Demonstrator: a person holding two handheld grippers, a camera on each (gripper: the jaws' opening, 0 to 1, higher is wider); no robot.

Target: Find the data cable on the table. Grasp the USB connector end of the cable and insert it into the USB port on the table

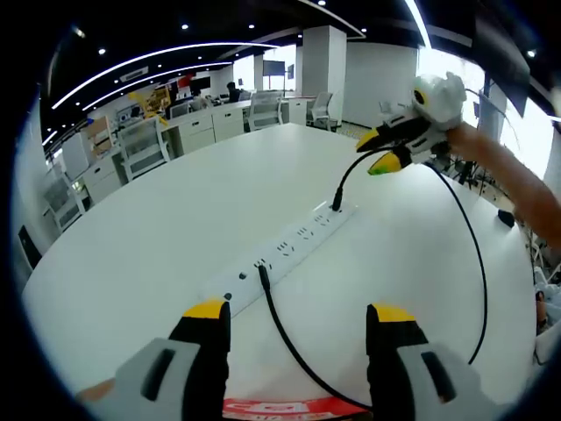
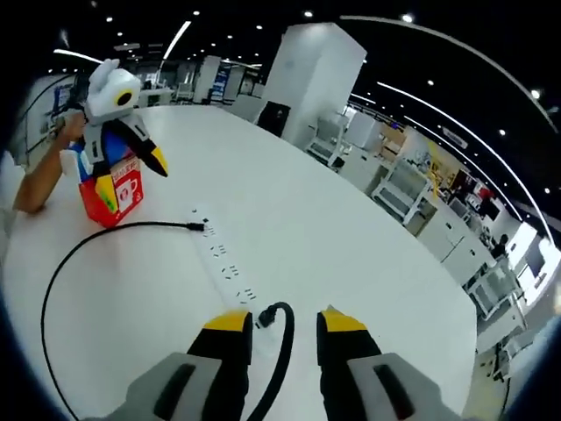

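A white power strip [image 1: 289, 246] [image 2: 223, 263] lies on the white table. The black data cable [image 1: 478, 263] [image 2: 53, 289] loops across the table, with each end standing in the strip. One connector [image 1: 263, 274] [image 2: 198, 227] sits at the end near my left gripper [image 1: 300, 311], which is open above the table. The other connector [image 1: 337, 204] [image 2: 263, 317] sits just ahead of my right gripper [image 2: 286, 321] [image 1: 379, 153]. That gripper's jaws stand apart, and the cable runs up between them without being pinched.
A red box [image 2: 114, 195] [image 1: 263, 408] stands under the left gripper [image 2: 131, 145]. A person's arm [image 1: 517, 189] [image 2: 35, 184] reaches over the table. Desks and chairs [image 1: 145, 145] ring the far side. A white pillar [image 2: 311, 70] rises beyond the table.
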